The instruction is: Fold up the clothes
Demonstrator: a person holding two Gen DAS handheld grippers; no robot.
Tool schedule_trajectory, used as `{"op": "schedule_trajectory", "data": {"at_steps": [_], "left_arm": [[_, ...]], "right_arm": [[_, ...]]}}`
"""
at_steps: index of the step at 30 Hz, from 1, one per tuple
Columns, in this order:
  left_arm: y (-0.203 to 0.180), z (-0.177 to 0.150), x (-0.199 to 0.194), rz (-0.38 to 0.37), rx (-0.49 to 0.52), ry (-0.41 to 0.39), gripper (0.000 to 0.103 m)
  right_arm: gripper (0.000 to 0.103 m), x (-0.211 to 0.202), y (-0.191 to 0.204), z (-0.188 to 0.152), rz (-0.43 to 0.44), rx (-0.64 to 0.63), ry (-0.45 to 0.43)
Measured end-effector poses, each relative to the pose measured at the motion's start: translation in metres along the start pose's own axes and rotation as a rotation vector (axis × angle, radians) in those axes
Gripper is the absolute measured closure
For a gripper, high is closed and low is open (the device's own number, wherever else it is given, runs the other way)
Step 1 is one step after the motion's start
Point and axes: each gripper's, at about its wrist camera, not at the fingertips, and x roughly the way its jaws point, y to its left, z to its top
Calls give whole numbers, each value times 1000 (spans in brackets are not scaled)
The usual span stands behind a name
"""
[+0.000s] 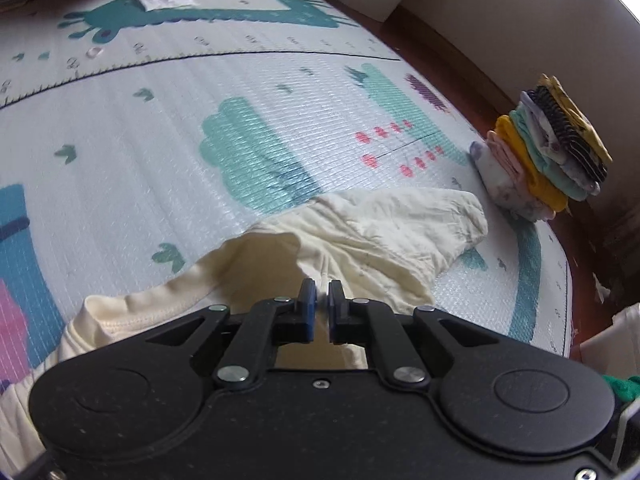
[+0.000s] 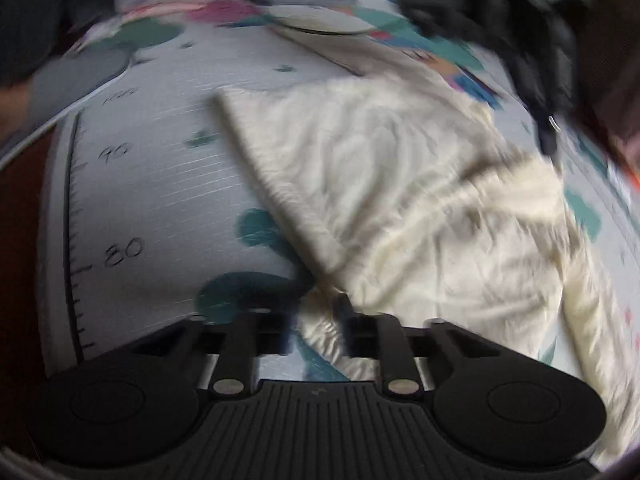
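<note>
though the right wrist view is smeared by blur, one cream garment (image 2: 404, 216) shows, spread rumpled on the patterned play mat (image 1: 160, 120). the left claw (image 1: 322, 300) hangs over its near edge, fingers almost together with a thin gap — nothing visibly pinched. the right claw (image 2: 320, 320) is parted, a fold of the cloth lying between its fingers; grip unclear. one stack of folded clothes (image 1: 540, 152) sits at the mat's far right edge — layers hard to count.

The play mat (image 2: 160, 200) carries a printed ruler scale (image 2: 76, 240) reading "80" and, blurrily, probably "90".
</note>
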Motion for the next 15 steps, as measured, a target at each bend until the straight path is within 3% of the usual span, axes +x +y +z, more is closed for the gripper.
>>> {"op": "schedule_trajectory", "data": {"at_steps": [4,9,13,15], "left_arm": [[5,-2,-2,-9,-22,-4,99],[-1,2,-8,-25,-12,-27,99],[1,11,-23,-29,-13,-59,99],[6,14,-34,-20,-16,-78,99]], "right_arm": [[94,-20,-23,-9,-38,86,-21],[94,-64,-70,-24,-168,298,-61],[94,-92,-81,-17,-143,346,-177],[94,-91,-70,-1,-67,320,-230]]}}
